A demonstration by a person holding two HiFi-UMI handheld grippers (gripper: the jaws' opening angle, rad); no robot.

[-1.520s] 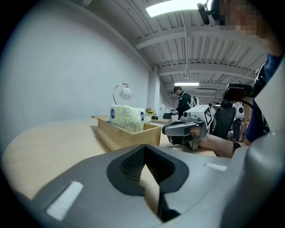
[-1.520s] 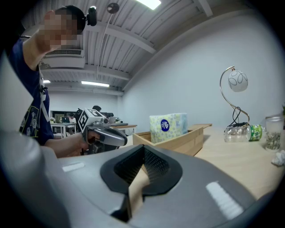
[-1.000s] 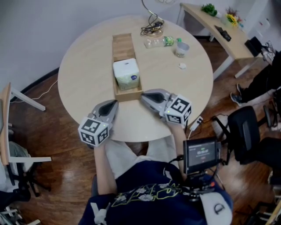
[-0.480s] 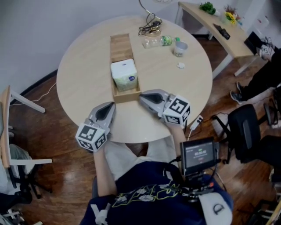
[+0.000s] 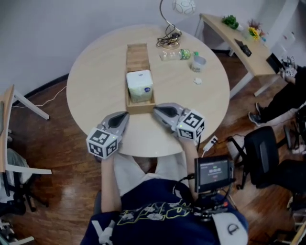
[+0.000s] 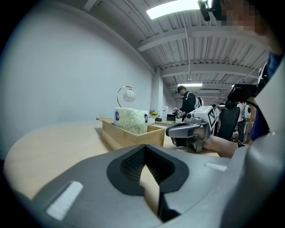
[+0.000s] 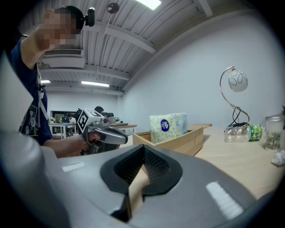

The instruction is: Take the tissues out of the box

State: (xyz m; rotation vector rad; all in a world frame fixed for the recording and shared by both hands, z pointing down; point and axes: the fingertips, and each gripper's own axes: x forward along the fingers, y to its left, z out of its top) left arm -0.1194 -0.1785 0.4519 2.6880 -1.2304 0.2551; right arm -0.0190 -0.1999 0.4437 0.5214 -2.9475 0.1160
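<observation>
Desk: a round pale desk [image 5: 95, 81] is seen from above.
Box: a long open wooden box [image 5: 137, 55] is laid along the middle of the desk.
Tissues: a tissue pack [image 5: 139, 86] is stood in the near end of the box and is raised above its walls.
Left hand-held gripper [image 5: 124, 115]: the jaws are pressed together and nothing is pinched; the tip is held just beside the box's near left corner.
Right hand-held gripper [image 5: 156, 110]: the jaws are pressed together, likewise empty; the tip is held beside the near right corner.
Far side: a lamp [image 5: 184, 5], a lying bottle [image 5: 174, 54] and a cup [image 5: 199, 63] are set well apart from the box.
</observation>
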